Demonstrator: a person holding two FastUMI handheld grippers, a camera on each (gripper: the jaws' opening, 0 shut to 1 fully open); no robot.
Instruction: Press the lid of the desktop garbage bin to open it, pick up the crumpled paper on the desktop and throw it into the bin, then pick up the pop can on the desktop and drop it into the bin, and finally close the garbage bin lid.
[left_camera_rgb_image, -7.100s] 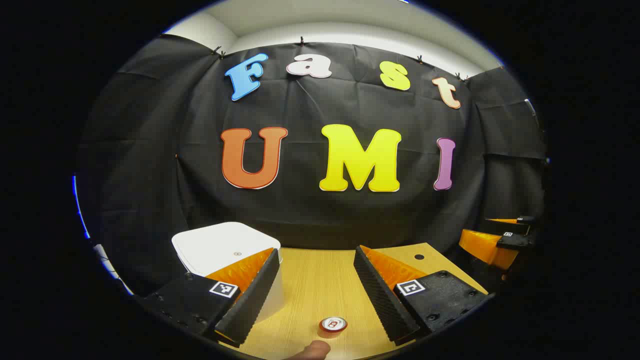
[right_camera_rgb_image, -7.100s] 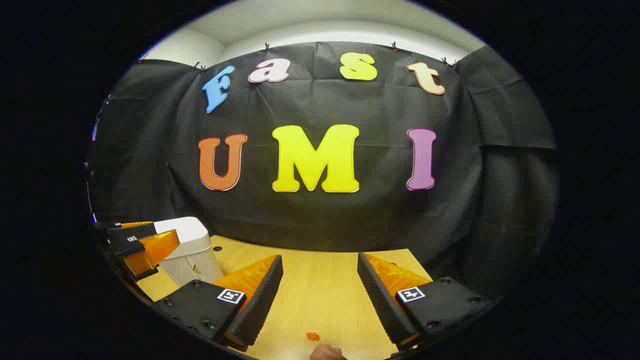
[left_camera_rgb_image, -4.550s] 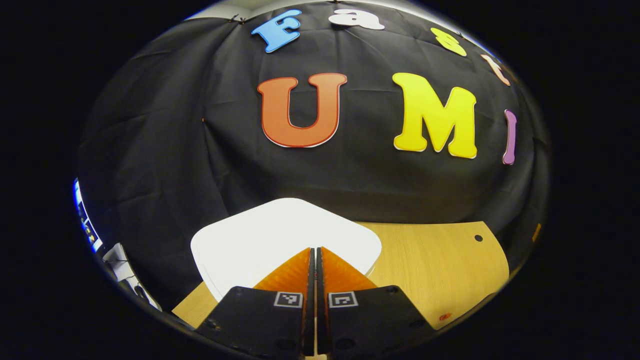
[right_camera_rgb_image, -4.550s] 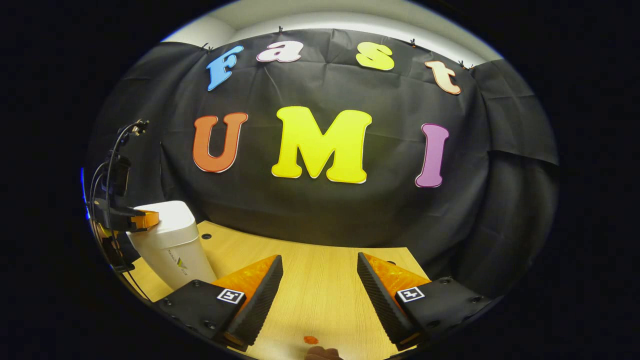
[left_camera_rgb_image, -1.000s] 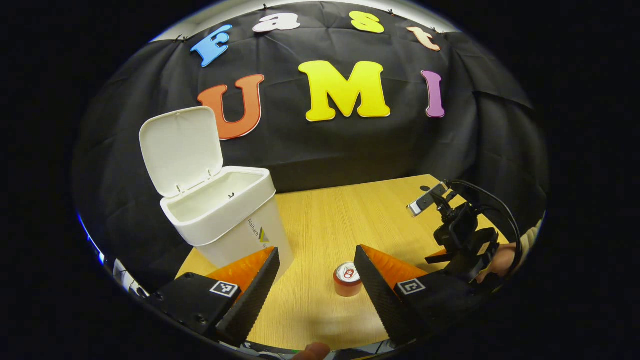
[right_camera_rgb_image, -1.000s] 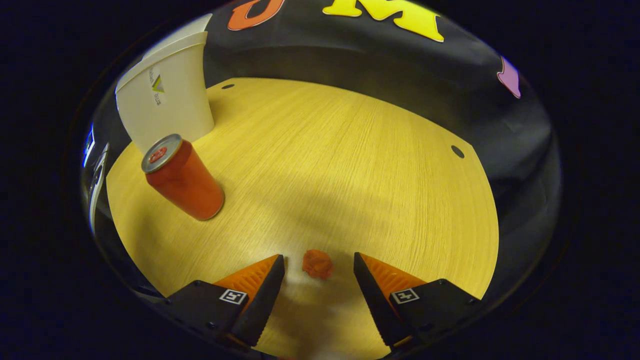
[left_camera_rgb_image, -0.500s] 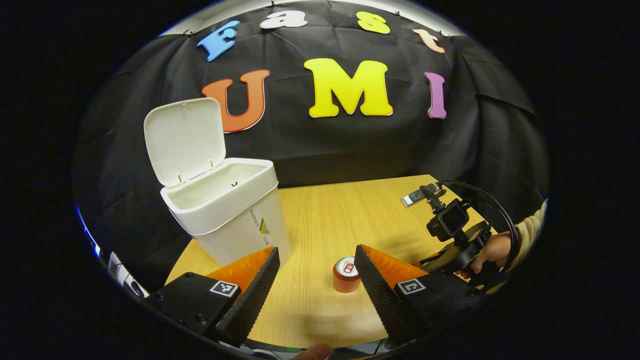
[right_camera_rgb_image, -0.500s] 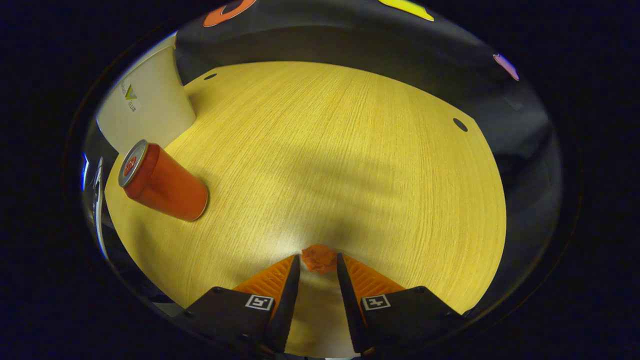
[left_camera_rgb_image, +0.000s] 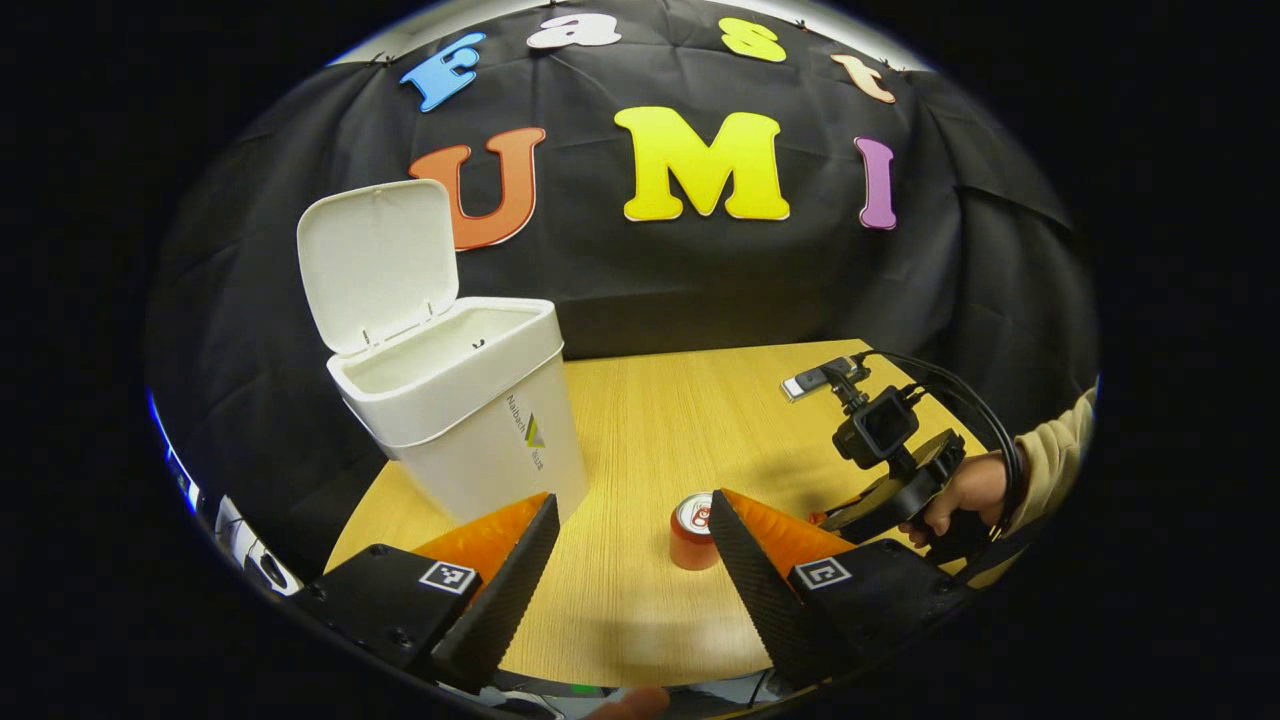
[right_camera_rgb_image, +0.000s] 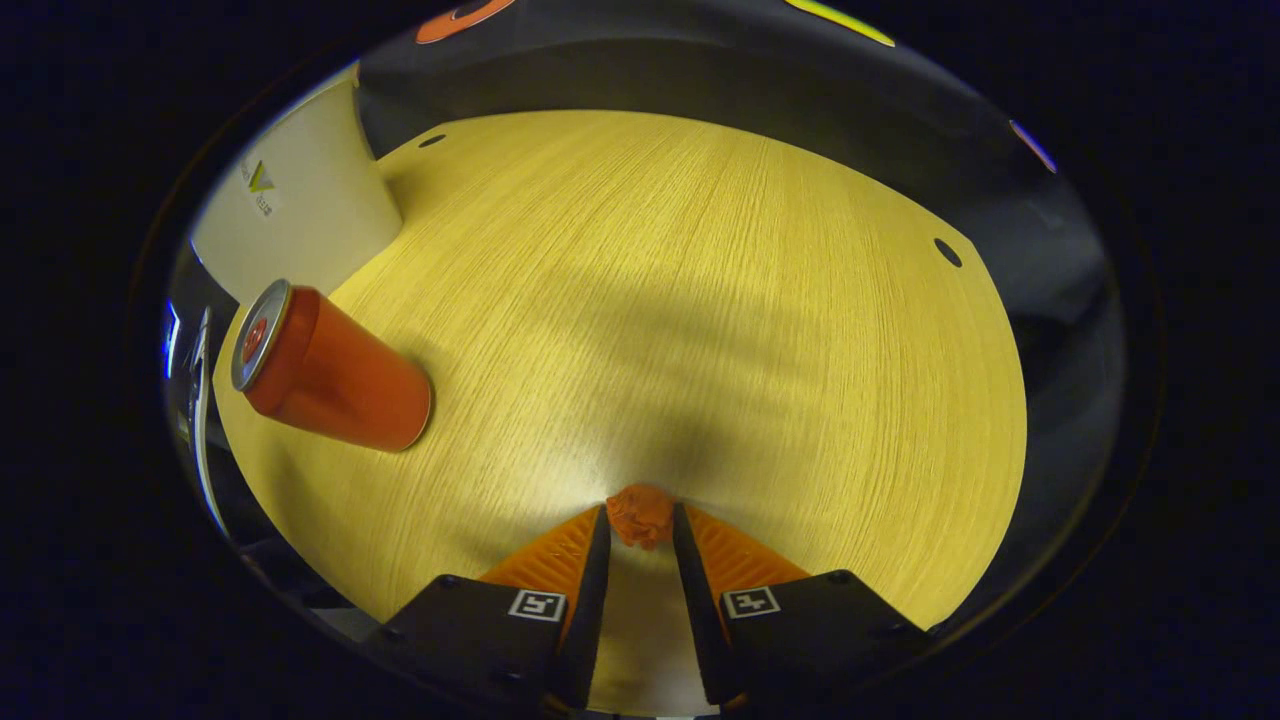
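The white garbage bin (left_camera_rgb_image: 480, 440) stands at the table's left with its lid (left_camera_rgb_image: 378, 262) swung up and open. A red pop can (left_camera_rgb_image: 692, 530) stands upright on the wooden table in front of my open left gripper (left_camera_rgb_image: 632, 560), just left of its right finger. In the right gripper view, my right gripper (right_camera_rgb_image: 640, 530) is shut on the small orange crumpled paper (right_camera_rgb_image: 640, 522), held between both fingertips just above the table. The pop can (right_camera_rgb_image: 330, 370) and the bin's wall (right_camera_rgb_image: 300, 200) lie to its left. The left gripper view shows the right gripper (left_camera_rgb_image: 850, 510) held low by a hand (left_camera_rgb_image: 955, 490).
The wooden table (right_camera_rgb_image: 700, 280) has small round holes near its far corners (right_camera_rgb_image: 946, 252). Black cloth closes the back and sides. A sleeve (left_camera_rgb_image: 1050, 465) reaches in from the right. The table's near edge runs just below the left gripper.
The right gripper has closed onto the crumpled paper over the last second. The left gripper drifted slightly, staying open above the can. The bin lid, shut earlier, stands open.
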